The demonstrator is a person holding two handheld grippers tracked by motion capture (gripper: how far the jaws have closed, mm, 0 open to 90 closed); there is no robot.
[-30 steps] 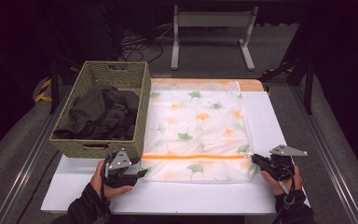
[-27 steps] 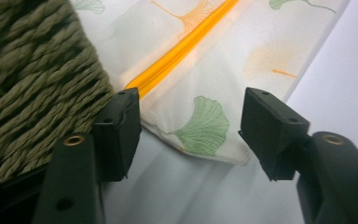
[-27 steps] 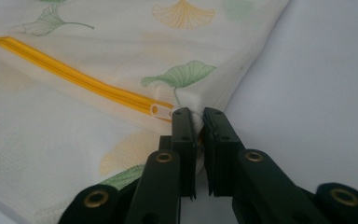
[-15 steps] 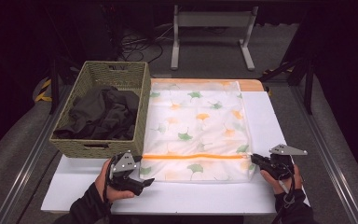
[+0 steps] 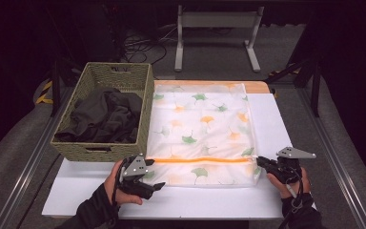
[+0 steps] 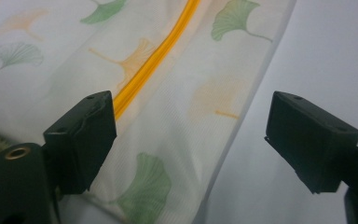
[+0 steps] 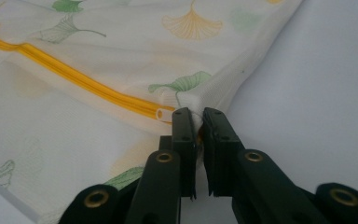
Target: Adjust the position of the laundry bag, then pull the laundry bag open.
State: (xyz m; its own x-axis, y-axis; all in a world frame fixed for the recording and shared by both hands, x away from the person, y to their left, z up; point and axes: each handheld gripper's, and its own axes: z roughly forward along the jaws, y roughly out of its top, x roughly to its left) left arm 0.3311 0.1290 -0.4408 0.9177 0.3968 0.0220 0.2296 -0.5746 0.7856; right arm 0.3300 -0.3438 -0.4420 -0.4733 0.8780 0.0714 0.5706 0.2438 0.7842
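A white mesh bag [image 5: 200, 129] printed with green and orange leaves lies flat on the white board [image 5: 209, 202]. An orange zipper [image 5: 200, 160] runs across its near part. My right gripper [image 5: 259, 161] is shut on the bag's right edge at the zipper's end [image 7: 161, 113], the fabric pinched between its pads [image 7: 199, 116]. My left gripper [image 5: 156, 174] stands open over the bag's near left corner [image 6: 191, 130]. Its jaws have just been closing a little. The bag's corner [image 6: 144, 191] lies below them, untouched.
A woven basket [image 5: 76, 148] holding dark clothing [image 5: 105, 117] stands on the board's left, touching the bag's left side. A metal stand [image 5: 214, 28] is on the floor beyond the table. Bare white board lies in front of the bag and to its right [image 5: 271, 119].
My left gripper has let go near the zipper's left end, opened wide and drifted right and toward the near edge. The right gripper and the bag have stayed put.
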